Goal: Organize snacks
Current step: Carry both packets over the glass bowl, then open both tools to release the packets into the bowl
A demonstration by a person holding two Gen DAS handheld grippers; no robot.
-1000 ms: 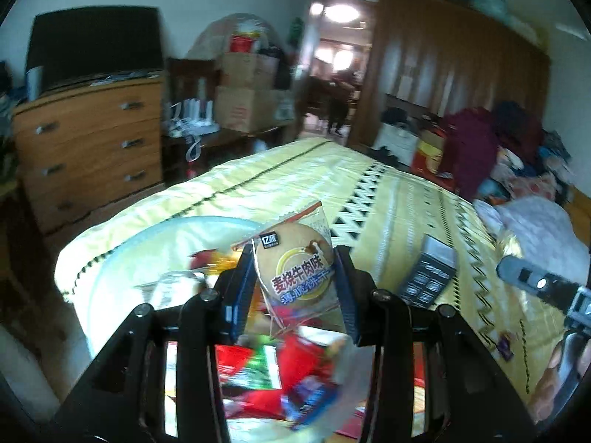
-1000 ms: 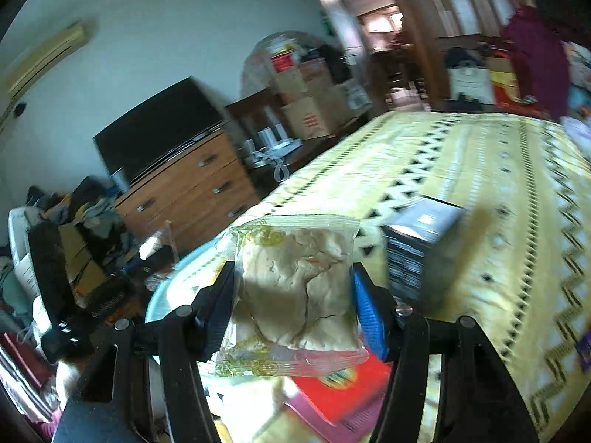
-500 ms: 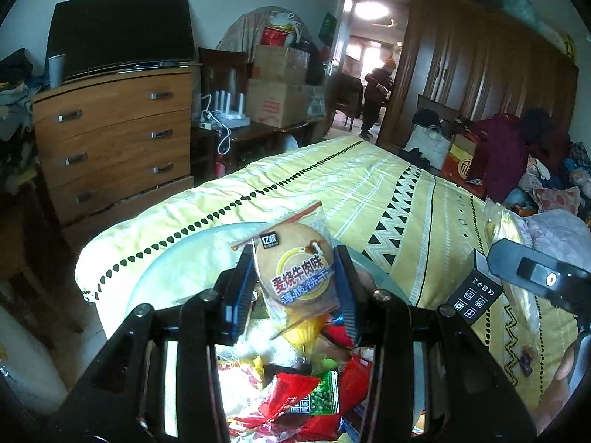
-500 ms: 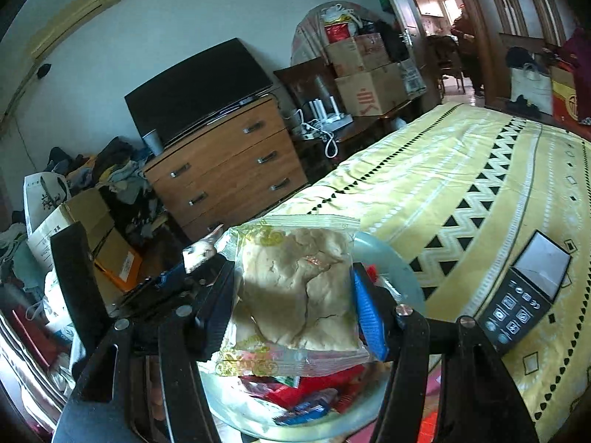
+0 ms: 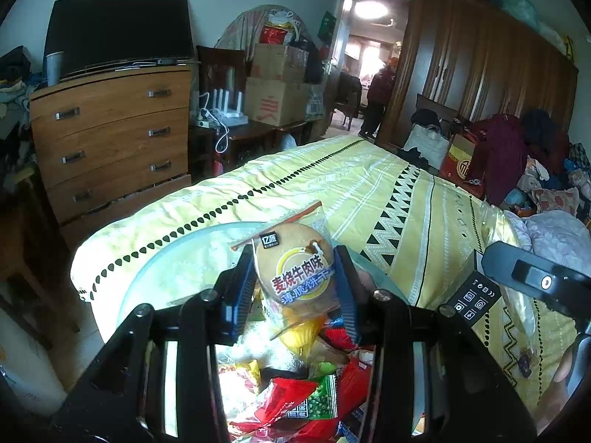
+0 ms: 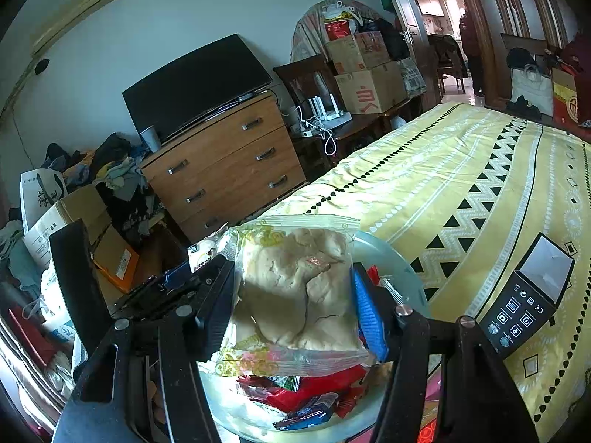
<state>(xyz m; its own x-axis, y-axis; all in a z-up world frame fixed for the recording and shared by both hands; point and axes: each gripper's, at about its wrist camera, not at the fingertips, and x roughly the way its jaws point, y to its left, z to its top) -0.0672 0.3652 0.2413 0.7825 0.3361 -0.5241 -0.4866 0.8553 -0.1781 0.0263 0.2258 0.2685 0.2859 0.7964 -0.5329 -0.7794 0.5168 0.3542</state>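
Observation:
My left gripper is shut on a round biscuit packet with Chinese print, held above a pale glass bowl full of mixed snack packets. My right gripper is shut on a clear bag of pale crumbly pastry, held above the same bowl, where red and dark wrappers lie. The right gripper's body shows at the right of the left wrist view; the left gripper shows at the left of the right wrist view.
The bowl rests on a bed with a yellow patterned cover. A black box with icons lies on the bed to the right. A wooden dresser with a TV stands to the left, cardboard boxes behind, a wardrobe at the far right.
Both grippers have pulled back and risen over the bowl with their packets still held. The black box now sits further off to the right.

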